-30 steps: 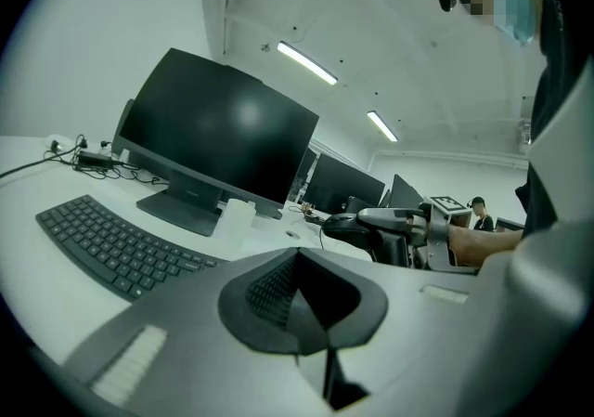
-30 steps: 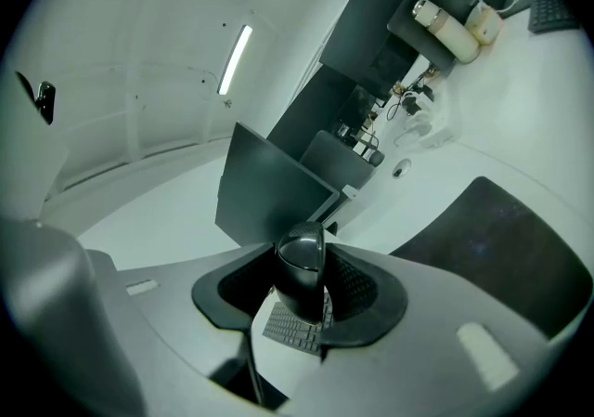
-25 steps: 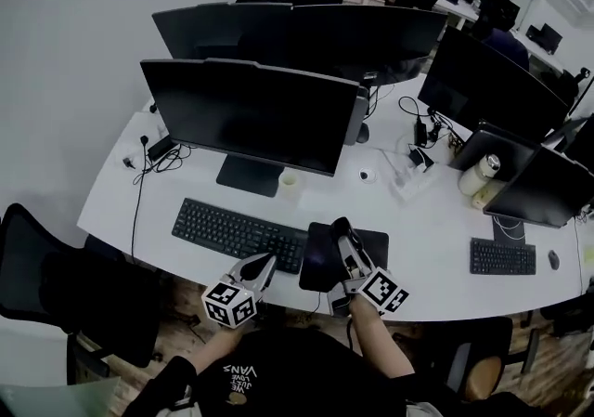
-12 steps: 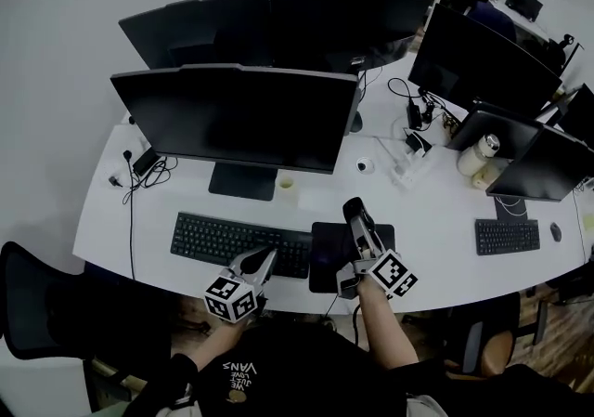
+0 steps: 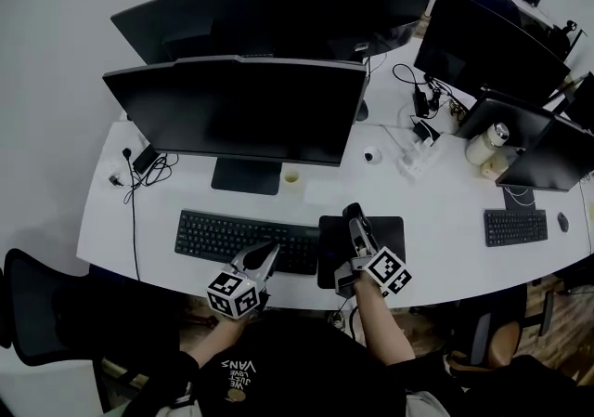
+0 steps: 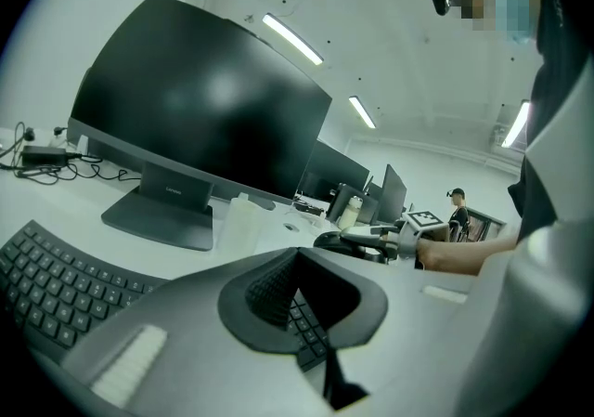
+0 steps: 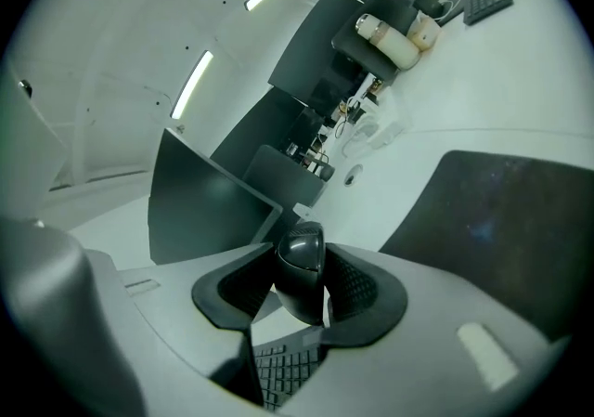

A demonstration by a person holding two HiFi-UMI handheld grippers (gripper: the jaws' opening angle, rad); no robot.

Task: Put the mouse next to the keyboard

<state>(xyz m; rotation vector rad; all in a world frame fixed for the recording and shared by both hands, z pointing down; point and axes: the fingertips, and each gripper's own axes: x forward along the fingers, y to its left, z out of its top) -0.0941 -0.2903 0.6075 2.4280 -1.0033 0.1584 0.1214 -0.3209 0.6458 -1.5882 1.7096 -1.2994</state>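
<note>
Seen from above, a person sits at a long white desk [image 5: 436, 211] crowded with dark monitors, holding a gripper in each hand. Directly ahead stands a large monitor [image 5: 237, 109], and in front of it lies a black keyboard [image 5: 223, 236]. Just to the right of the keyboard, almost touching its end, lies a dark mouse pad [image 5: 382, 237].

The right gripper [image 5: 354, 217] reaches over the left part of the mouse pad, its marker cube near the desk's front edge. In the right gripper view, its jaws are clenched on a glossy black mouse [image 7: 301, 262], which sits upright between the ribbed pads with its rounded top poking out above them. The mouse is over the pad's near-left area, close to the keyboard's right end; whether it touches the pad or hangs just above it is hard to judge.

The left gripper [image 5: 266, 254] hovers over the keyboard's front right corner. In the left gripper view, its jaws are pressed together at the tips with nothing between them, and keyboard keys show through the hollow behind the pads
</note>
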